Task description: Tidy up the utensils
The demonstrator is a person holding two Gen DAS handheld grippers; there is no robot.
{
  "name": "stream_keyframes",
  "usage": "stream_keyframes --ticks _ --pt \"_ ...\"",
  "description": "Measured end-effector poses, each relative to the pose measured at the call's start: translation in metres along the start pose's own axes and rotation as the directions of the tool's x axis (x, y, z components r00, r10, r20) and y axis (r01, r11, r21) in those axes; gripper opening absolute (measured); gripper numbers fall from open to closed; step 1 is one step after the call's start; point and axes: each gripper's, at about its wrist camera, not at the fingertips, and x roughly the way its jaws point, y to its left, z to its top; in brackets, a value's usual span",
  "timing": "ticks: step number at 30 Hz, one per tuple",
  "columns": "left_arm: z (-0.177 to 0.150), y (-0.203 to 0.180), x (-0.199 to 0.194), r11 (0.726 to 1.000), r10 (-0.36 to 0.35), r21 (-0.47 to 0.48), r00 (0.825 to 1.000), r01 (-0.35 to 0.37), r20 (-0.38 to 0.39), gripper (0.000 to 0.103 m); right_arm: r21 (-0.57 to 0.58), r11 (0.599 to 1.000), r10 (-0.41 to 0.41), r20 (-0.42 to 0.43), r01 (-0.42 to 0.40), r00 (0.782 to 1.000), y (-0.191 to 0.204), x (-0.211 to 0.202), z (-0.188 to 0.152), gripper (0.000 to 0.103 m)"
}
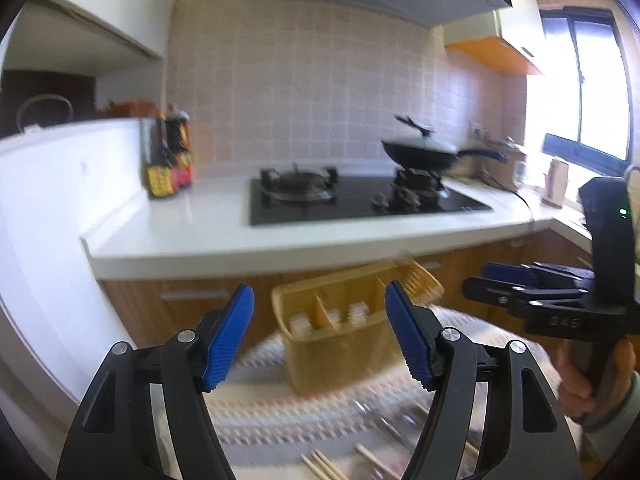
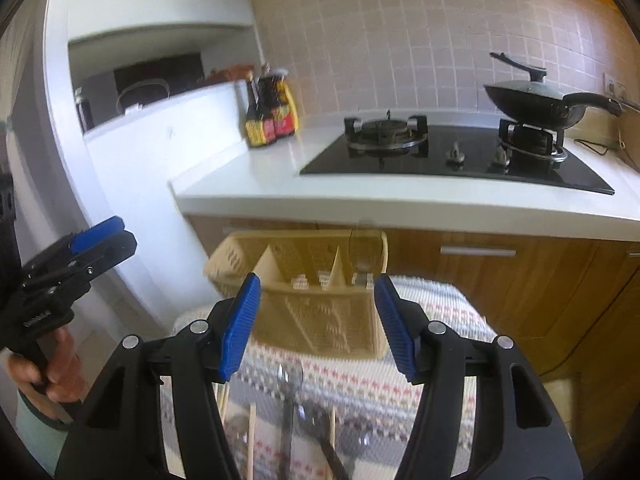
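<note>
1. Clearly both empty: left gripper [image 1: 320,334] and right gripper [image 2: 318,326] stand open
2. Utensils [image 2: 296,412] lie lower centre, handles toward the right gripper, nearer it
3. Yellow holder [image 2: 320,308] sits beyond, mid-frame

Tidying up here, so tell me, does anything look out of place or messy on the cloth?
Yes. Several spoons and chopsticks lie loose and criss-crossed on the patterned cloth, in front of the yellow utensil holder instead of inside it. The holder stands upright. Nothing looks spilled or broken.

Bright daylight glare from the window [image 1: 592,80], motion blur, fisheye-bent edges.
</note>
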Motion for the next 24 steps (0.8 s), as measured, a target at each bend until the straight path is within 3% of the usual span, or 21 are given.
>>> stream_keyframes --ticks 3,7,9,12,18,20,24 --pt "-0.013 -0.005 0.009 0.999 -0.028 -0.029 0.995 0.025 -0.096 0.066 -0.041 0.999 0.002 -0.068 -0.004 0.998 0.003 0.002 -0.011 0.056" --pt "-0.035 -0.008 0.032 0.997 -0.058 -0.065 0.973 0.045 -0.225 0.066 -0.077 0.996 -0.066 -0.184 0.053 0.981 -0.002 0.015 -0.033 0.056" --pt "-0.047 -0.01 0.047 0.997 -0.058 -0.073 0.957 0.039 -0.286 0.066 -0.069 0.996 -0.079 -0.237 0.065 0.968 -0.008 0.022 -0.041 0.056" --pt "-0.066 -0.01 0.075 0.993 -0.08 -0.111 0.919 0.039 -0.385 0.066 -0.047 0.998 -0.047 -0.309 0.034 0.95 -0.016 0.031 -0.054 0.056" --pt "-0.1 -0.001 0.13 0.974 -0.092 -0.226 0.863 -0.027 -0.498 0.066 -0.036 0.999 0.015 -0.385 -0.031 0.923 -0.021 0.046 -0.07 0.056" --pt "-0.107 0.0 0.144 0.966 -0.085 -0.254 0.855 -0.056 -0.512 0.066 -0.057 0.997 0.021 -0.403 -0.048 0.915 -0.021 0.051 -0.075 0.056" --pt "-0.113 0.001 0.165 0.951 -0.031 -0.28 0.858 -0.133 -0.513 0.067 -0.109 0.989 0.044 -0.446 -0.104 0.894 -0.015 0.065 -0.086 0.056"
